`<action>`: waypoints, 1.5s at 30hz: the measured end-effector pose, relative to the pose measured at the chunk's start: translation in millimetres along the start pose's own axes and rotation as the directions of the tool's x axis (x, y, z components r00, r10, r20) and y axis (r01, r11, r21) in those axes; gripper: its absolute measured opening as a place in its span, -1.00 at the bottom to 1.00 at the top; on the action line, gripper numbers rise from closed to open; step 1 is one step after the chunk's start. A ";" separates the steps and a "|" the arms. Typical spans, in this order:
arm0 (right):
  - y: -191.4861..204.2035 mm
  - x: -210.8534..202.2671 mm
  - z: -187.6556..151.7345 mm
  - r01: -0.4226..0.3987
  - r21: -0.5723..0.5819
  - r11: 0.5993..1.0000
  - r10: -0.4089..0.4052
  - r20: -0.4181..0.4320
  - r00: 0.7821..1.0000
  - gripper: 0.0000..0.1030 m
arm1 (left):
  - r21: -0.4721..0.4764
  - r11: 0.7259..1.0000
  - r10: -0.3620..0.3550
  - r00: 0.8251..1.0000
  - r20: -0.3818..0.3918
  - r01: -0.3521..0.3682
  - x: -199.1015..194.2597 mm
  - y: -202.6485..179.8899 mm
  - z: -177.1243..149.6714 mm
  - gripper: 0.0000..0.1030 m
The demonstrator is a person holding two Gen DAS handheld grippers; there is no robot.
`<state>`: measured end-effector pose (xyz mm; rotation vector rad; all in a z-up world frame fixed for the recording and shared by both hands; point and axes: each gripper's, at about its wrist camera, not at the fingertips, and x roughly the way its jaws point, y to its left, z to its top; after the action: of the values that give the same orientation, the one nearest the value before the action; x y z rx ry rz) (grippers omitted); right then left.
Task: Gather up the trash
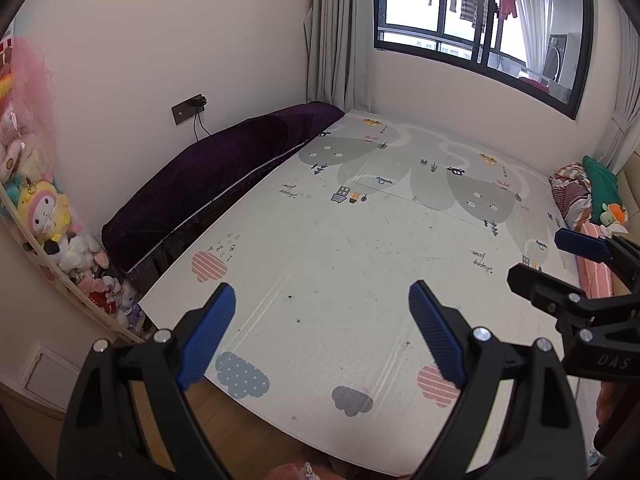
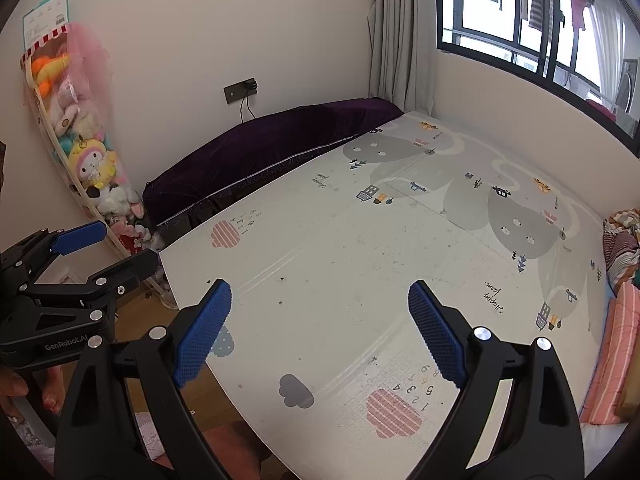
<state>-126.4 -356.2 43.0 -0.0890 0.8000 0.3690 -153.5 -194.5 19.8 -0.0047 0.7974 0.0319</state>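
- The left tool (image 1: 322, 332) and right tool (image 2: 320, 330) hung spread and empty over the play mat (image 1: 360, 240).
- Trash seemed only dark specks (image 1: 289, 297) on the mat: light, tiny, hard to pinch; too small to identify.

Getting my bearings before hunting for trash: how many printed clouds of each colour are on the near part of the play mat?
pink striped clouds: 2
blue dotted cloud: 1
grey cloud: 1
Total: 4
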 end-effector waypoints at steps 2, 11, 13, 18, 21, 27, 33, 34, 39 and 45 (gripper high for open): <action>0.6 0.1 0.2 0.000 0.000 1.000 0.000 0.000 1.000 0.69 | -0.002 1.000 0.001 1.000 0.000 -0.001 0.1 0.7 0.3 0.71; 1.6 0.2 0.3 0.001 -0.002 1.000 -0.001 0.000 1.000 0.69 | -0.017 1.000 0.016 1.000 0.003 -0.016 1.2 3.0 1.1 0.71; 2.6 0.7 0.3 0.001 -0.003 1.000 -0.001 0.000 1.000 0.69 | -0.017 1.000 0.018 1.000 0.004 -0.018 1.0 3.1 1.2 0.71; 2.8 1.9 0.3 -0.001 -0.005 1.000 0.001 -0.001 1.000 0.69 | -0.019 1.000 0.023 1.000 0.007 -0.023 1.6 4.1 1.5 0.71; 3.0 1.9 0.5 0.001 -0.005 1.000 -0.001 0.000 1.000 0.69 | -0.019 0.999 0.031 0.999 0.008 -0.031 1.4 5.0 2.2 0.71; 3.1 5.8 3.4 0.003 -0.007 1.000 -0.003 0.001 1.000 0.69 | -0.023 0.999 0.033 0.999 0.021 -0.032 -0.3 7.7 5.8 0.77; 2.6 6.6 4.8 0.003 -0.008 1.000 -0.003 0.002 1.000 0.69 | -0.028 0.999 0.025 1.000 0.015 -0.025 1.6 7.8 8.2 0.77; 2.6 6.8 4.8 0.004 -0.009 1.000 -0.004 0.002 1.000 0.69 | -0.030 0.999 0.024 1.000 0.013 -0.023 2.2 8.5 8.5 0.77; 2.3 7.2 6.0 0.004 -0.008 1.000 -0.004 0.001 1.000 0.69 | -0.029 0.999 0.024 1.000 0.017 -0.023 1.4 9.8 8.6 0.77; 2.4 7.8 7.2 0.004 -0.009 1.000 -0.004 0.001 1.000 0.69 | -0.028 0.999 0.026 0.999 0.021 -0.026 0.1 8.9 7.8 0.77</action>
<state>-117.4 -350.2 42.5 -0.0986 0.7971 0.3686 -148.2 -185.5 25.3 -0.0198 0.7760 0.0674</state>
